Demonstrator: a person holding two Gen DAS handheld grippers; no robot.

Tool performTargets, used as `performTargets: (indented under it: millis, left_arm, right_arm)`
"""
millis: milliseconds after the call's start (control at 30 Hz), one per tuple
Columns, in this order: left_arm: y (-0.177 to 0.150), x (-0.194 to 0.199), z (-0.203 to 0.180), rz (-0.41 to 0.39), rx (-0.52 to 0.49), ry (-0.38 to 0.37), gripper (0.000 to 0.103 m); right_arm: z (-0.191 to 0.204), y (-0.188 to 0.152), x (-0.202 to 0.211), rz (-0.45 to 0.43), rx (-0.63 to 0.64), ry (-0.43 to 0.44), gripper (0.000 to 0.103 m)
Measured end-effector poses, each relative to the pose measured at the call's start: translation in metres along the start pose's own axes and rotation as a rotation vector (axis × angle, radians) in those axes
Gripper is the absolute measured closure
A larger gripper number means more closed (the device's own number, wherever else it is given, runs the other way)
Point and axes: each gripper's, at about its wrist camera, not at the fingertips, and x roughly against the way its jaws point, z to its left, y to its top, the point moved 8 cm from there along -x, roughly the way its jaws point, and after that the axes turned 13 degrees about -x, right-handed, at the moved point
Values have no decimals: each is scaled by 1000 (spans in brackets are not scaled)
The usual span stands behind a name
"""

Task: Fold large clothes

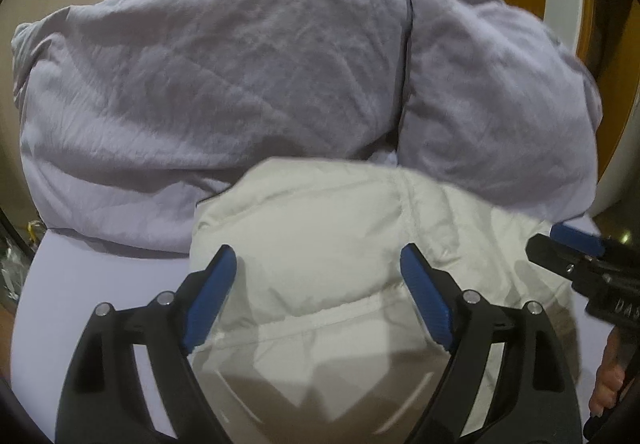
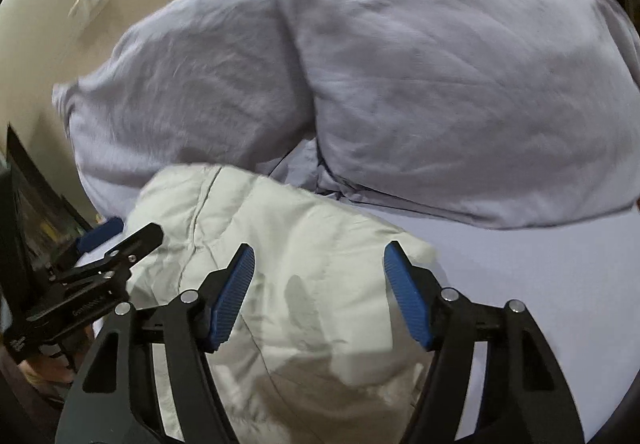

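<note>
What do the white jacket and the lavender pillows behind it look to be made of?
White jacket: probably thin synthetic shell over padding; stitched puffy sections, faint sheen. Lavender pillows: likely matte woven cotton-type covers, finely creased. Both claws are open above the jacket.

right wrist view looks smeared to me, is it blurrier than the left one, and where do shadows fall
Right wrist view: yes, motion blur smears the lavender pillow and white puffer jacket; the open right gripper casts a grey shadow on the jacket. Left wrist view: sharper, pillow creases legible, shadow across the jacket's near part beneath the open left gripper; both bend strongly at the fisheye edges.
</note>
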Motion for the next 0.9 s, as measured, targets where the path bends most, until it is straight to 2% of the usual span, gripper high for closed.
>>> performTargets:
  millis: [167, 900]
  left_arm:
    - [-10, -6, 4, -8, 1, 16, 15]
    - [-22, -22, -1, -43, 5, 36, 9]
  right_arm:
    - [1, -19, -17, -25, 80, -49, 33]
    - [-14, -33, -42, -63, 24, 1, 29]
